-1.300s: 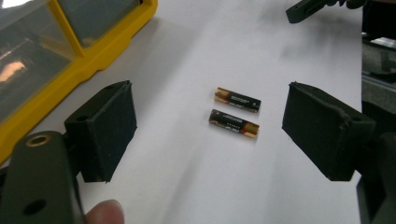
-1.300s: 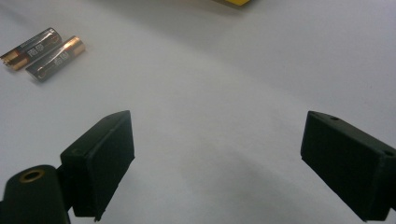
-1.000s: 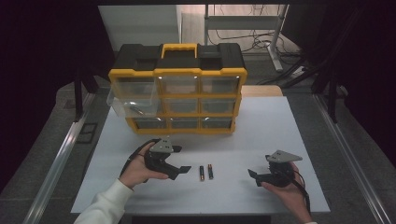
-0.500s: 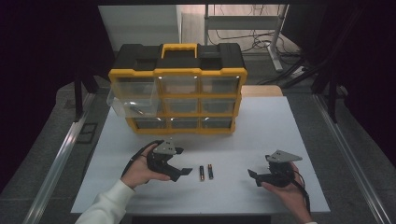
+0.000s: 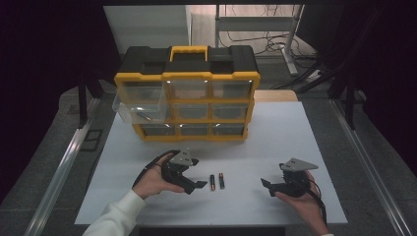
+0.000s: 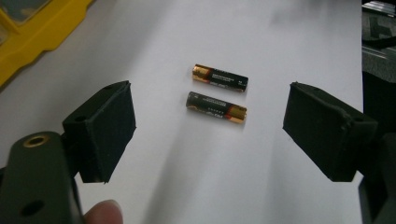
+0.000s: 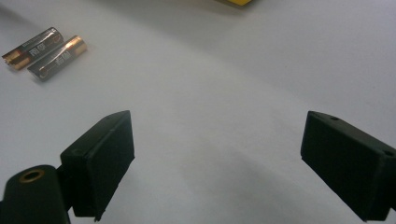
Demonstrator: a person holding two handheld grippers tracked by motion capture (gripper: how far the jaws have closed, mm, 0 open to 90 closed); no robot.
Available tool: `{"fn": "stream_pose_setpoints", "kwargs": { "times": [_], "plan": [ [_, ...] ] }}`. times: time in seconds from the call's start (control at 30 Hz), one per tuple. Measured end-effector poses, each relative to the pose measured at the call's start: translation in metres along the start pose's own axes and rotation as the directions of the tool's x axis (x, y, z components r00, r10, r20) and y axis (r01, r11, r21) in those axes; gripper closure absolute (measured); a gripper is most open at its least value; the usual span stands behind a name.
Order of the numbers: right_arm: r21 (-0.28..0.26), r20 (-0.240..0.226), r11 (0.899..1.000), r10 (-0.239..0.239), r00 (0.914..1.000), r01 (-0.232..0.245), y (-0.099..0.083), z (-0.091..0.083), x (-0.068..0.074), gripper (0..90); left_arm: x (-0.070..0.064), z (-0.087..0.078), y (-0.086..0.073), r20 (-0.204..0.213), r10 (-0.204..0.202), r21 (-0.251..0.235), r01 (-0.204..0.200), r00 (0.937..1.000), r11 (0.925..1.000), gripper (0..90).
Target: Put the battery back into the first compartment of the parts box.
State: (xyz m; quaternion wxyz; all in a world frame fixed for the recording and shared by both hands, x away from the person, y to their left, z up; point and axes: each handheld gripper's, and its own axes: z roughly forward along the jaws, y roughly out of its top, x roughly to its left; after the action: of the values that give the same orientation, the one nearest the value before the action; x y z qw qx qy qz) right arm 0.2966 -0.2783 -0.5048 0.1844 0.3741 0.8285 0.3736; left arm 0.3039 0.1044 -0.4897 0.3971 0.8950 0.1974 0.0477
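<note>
Two small batteries [image 6: 217,92] lay side by side on the white worktop [image 5: 275,142]. The left hand-held gripper [image 6: 210,126] was wide apart. They looked light, hard and roly; grab one across its middle.

Lighting is uneven. In the high view the white rectangular worktop [image 5: 275,142] is evenly and moderately lit from above, while the surroundings on both sides fall to near black. The yellow-and-black plastic drawer organiser [image 5: 187,93] shows small bright reflections along the top edges of its clear drawers. Shadows on the worktop are soft and faint.

In the left gripper view two black-and-copper cylindrical batteries [image 6: 217,93] are sharp, their copper ends glinting. In the right gripper view the near black jaw pads are slightly soft, the far background is blurred, and the surface appears greyish.
</note>
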Motion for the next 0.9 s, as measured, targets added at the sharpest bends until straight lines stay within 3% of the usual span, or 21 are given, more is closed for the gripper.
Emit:
{"fn": "stream_pose_setpoints", "kwargs": {
  "times": [0.9],
  "plan": [
    [0.001,-0.001,1.0,0.001,1.0,-0.001,0.0,0.0,0.0,10.1,-0.001,0.038,0.007,0.072,0.019,0.075,-0.025,0.9972,0.9969,16.8]
  ]
}}
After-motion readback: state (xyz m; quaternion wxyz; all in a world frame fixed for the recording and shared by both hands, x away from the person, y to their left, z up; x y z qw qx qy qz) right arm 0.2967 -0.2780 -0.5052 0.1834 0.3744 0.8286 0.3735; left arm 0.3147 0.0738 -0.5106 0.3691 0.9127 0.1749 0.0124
